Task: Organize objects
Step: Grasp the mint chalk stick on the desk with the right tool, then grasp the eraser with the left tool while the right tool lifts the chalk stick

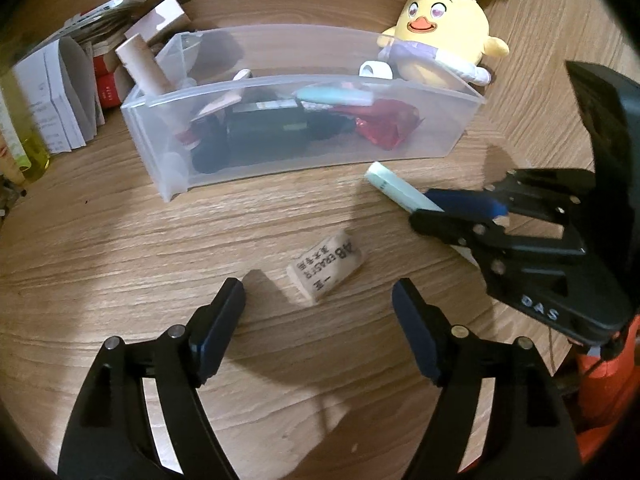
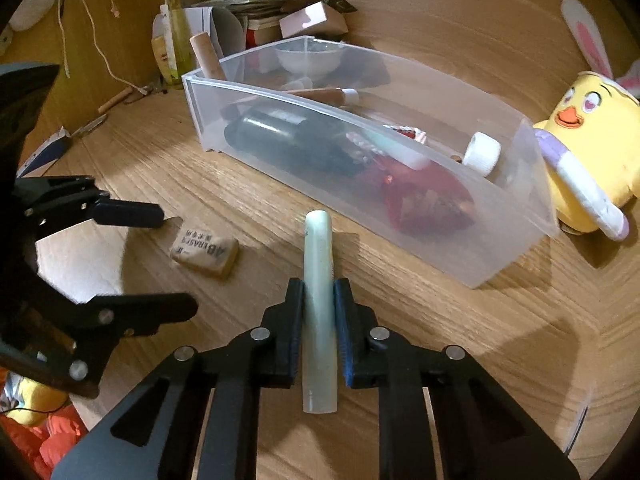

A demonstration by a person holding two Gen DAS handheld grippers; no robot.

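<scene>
Right gripper (image 2: 318,308) clamped mid-length on pale green tube (image 2: 318,280) just beside the clear bin (image 2: 500,248), left gripper (image 1: 318,300) spread wide over the eraser (image 1: 326,270) on the table (image 1: 120,240); risk: smooth tube slipping or striking the bin wall.

Left wrist view low over wooden table (image 1: 120,240), facing translucent bin (image 1: 304,160) close ahead, right wrist view angled from bin's right, both sharing bin, eraser (image 1: 326,270), plush chick (image 1: 444,40).

Frosted plastic bin (image 1: 304,152) (woodgrain table (image 1: 120,248))
</scene>
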